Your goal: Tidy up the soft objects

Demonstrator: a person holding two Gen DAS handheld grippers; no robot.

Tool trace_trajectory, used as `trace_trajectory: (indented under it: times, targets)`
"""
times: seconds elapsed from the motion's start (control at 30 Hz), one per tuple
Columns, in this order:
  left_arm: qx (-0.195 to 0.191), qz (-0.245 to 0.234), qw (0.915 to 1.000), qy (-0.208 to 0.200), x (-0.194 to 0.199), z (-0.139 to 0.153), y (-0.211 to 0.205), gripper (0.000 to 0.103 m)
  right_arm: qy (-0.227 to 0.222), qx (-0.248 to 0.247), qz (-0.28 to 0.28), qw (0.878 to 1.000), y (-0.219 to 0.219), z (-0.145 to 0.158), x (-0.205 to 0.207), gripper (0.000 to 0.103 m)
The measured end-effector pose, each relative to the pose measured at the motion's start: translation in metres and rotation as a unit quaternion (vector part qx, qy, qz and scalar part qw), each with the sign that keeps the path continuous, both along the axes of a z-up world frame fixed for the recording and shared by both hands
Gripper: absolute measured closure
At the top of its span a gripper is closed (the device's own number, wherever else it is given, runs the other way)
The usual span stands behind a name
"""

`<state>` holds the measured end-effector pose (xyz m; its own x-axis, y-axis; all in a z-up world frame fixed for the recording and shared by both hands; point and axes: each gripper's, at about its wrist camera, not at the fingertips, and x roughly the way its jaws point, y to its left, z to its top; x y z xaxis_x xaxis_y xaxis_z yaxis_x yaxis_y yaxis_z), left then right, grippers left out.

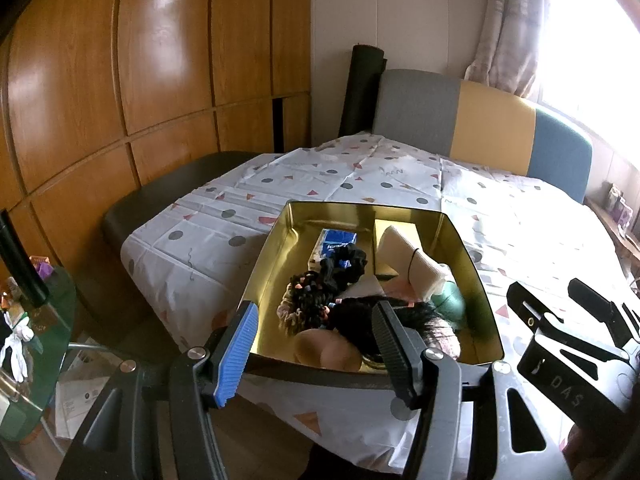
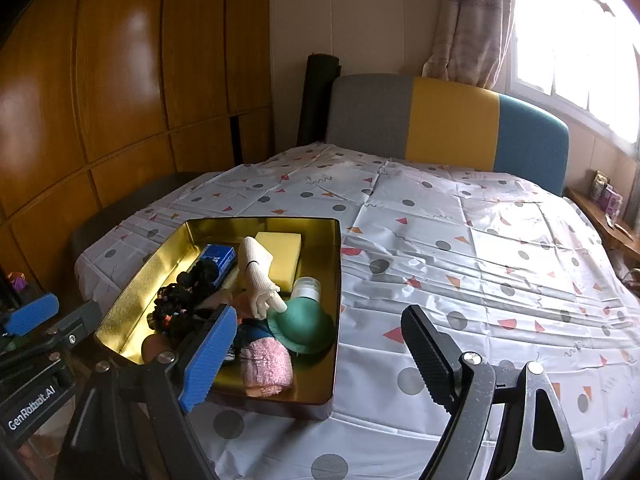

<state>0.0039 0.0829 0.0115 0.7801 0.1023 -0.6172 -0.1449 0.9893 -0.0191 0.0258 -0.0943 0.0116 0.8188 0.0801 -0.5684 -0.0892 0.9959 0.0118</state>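
Wooden wardrobe panels (image 1: 120,80) fill the wall on my left, and a headboard (image 2: 448,128) in grey, yellow and blue stands at the far end of the bed (image 2: 460,240), which is covered by a white sheet with dots and triangles. I see the gold tin (image 2: 132,292) lying near the bed's near left corner, close to the near edge. It holds the soft things: a white glove (image 2: 256,276) propped over a yellow sponge (image 2: 282,252), a blue tissue pack (image 2: 218,258), black scrunchies (image 2: 188,296), a green hat-shaped piece (image 2: 306,326) and a pink fluffy roll (image 2: 266,364). My left claw (image 1: 316,350) hangs just in front of the tin's near rim, jaws about half apart and empty, the tin's contents lying straight ahead between the fingers. My right claw (image 2: 320,356) stands wide apart with nothing in it, its blue finger over the tin's near right part, its black finger over bare sheet to the right of the tin
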Motion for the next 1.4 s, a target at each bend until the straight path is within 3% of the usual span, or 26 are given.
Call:
trace_trajectory:
  times: [1.4]
  targets:
    - [0.012, 0.019, 0.9997, 0.005, -0.0016, -0.0004, 0.0029, 0.043, -0.003, -0.002, 0.002, 1.0, 0.0006, -0.0005, -0.0013, 0.015]
